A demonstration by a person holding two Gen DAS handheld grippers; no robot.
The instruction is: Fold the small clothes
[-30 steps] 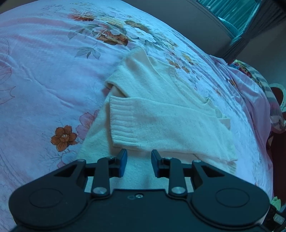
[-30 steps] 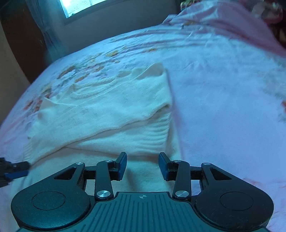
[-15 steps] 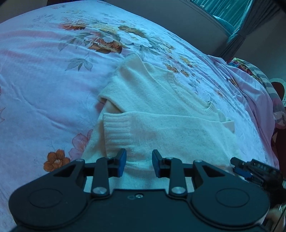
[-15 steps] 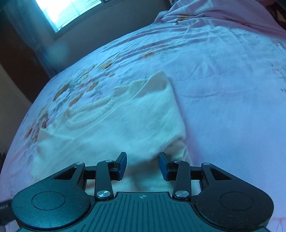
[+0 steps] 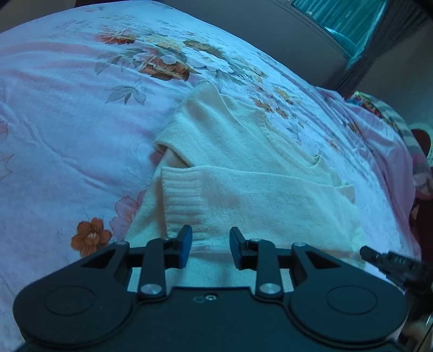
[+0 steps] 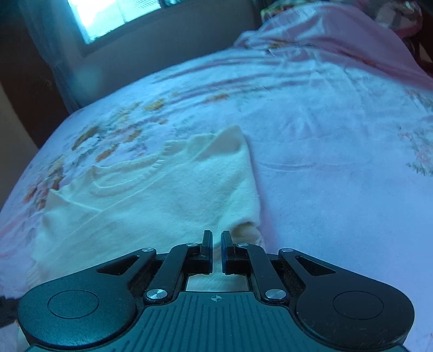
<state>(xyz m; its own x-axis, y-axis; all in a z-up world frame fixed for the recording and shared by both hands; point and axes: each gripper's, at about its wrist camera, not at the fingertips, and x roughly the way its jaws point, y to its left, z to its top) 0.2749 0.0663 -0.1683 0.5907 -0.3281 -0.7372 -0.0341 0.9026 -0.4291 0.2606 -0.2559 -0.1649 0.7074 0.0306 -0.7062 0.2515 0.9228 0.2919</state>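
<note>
Right claw [image 6: 215, 251], jaws nearly closed, over cream sweater [image 6: 151, 200] on floral bedsheet [image 6: 324, 162].

Left gripper [image 5: 210, 248] jaws parted, right gripper [image 6: 215, 253] jaws nearly closed, both low

Home bedroom, floral pink bedsheet [image 5: 67, 130], curtained window [image 6: 116, 16], pillows [image 6: 324, 35]

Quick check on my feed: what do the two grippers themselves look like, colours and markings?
Both are matte black with two round lobes, linkage bars on silver screws and blue fingertip pads. The left gripper has a smooth deck with a small screw hole. The right gripper has a ribbed deck with a crosshair mark. No cables show.
</note>
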